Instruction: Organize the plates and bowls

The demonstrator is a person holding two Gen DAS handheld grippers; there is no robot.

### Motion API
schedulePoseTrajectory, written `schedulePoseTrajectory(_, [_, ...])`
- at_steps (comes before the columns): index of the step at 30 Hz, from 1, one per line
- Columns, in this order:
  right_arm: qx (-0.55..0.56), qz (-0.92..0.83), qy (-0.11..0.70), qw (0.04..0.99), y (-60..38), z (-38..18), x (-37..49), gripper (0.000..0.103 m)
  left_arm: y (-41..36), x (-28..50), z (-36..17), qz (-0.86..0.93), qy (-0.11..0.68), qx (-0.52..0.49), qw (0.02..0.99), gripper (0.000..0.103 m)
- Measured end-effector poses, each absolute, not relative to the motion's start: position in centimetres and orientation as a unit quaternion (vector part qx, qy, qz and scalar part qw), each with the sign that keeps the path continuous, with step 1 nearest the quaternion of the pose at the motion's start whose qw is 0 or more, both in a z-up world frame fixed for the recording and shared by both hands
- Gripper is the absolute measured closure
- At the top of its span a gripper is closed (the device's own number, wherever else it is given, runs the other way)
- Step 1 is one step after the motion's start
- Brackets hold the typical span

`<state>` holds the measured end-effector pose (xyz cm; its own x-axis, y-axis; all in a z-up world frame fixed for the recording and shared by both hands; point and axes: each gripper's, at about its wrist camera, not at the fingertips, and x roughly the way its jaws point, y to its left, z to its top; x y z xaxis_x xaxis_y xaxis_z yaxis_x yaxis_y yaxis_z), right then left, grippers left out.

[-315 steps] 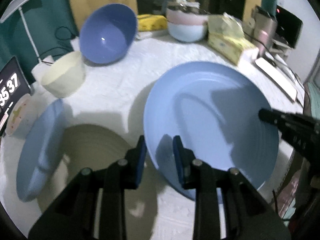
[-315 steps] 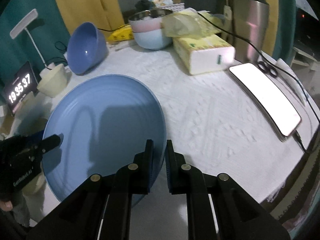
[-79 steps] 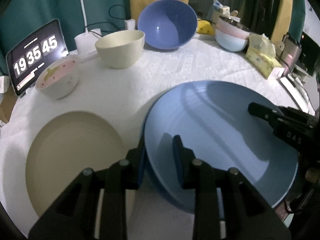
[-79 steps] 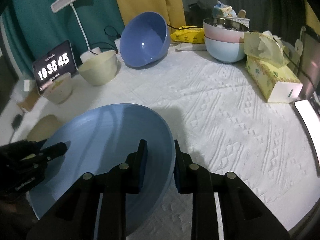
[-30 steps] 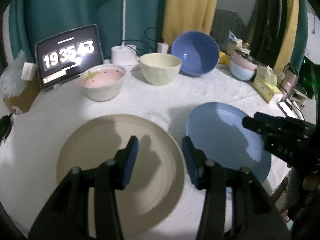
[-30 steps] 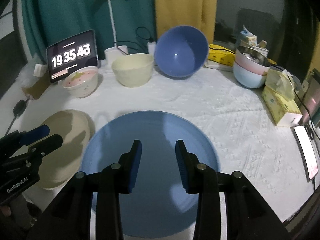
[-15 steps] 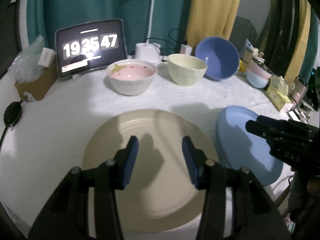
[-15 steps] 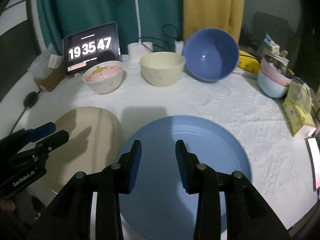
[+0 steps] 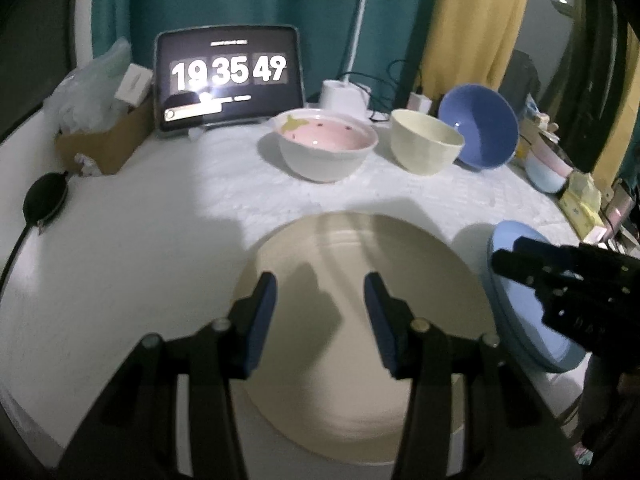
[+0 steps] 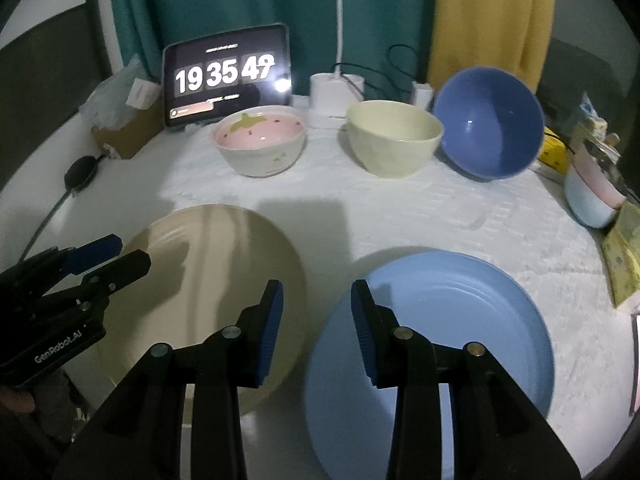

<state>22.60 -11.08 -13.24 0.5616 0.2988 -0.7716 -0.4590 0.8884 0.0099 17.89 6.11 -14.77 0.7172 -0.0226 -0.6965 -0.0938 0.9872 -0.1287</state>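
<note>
Both grippers have swung left since a second ago, bringing the beige plate (image 9: 360, 320) fully under the left gripper (image 9: 320, 296). Its jaws stand apart and empty above the plate's centre. Right gripper (image 10: 316, 304), jaws also parted and empty, hovers over the gap between the beige plate and the blue plate (image 10: 452, 344), which lie just beside each other on the white cloth (image 10: 360, 216). Three bowls sit in a row behind: pink (image 10: 260, 144), cream (image 10: 394, 142), blue tilted (image 10: 490, 124).

Bare table (image 10: 340, 216) strip between plates and bowl row passes freely; pink bowl (image 10: 260, 144), cream bowl (image 10: 394, 142) block 12 o'clock.
</note>
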Motion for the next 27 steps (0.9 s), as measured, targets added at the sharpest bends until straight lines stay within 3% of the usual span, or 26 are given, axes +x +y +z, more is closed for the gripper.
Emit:
schedulePoseTrajectory(12, [-0.113, 0.224, 0.435, 0.865, -8.5, -15.0, 23.5, 0.066, 9.6, 17.3, -16.4, 0.056, 0.391, -0.093, 0.914, 0.056])
schedulePoseTrajectory(14, [-0.115, 0.224, 0.438, 0.863, -8.1, -15.3, 23.6, 0.066, 10.0, 17.2, -16.8, 0.06, 0.395, -0.095, 0.912, 0.053])
schedulePoseTrajectory(16, [-0.117, 0.224, 0.442, 0.861, -7.8, -15.7, 23.8, 0.066, 10.5, 17.0, -17.2, 0.067, 0.399, -0.102, 0.909, 0.037])
schedulePoseTrajectory(17, [-0.119, 0.223, 0.446, 0.858, -7.6, -16.0, 23.9, 0.066, 10.8, 16.8, -17.5, 0.073, 0.402, -0.11, 0.906, 0.036])
schedulePoseTrajectory(27, [-0.128, 0.215, 0.442, 0.862, -7.0, -16.3, 24.9, 0.064, 9.8, 16.9, -18.8, 0.054, 0.428, -0.109, 0.895, 0.036])
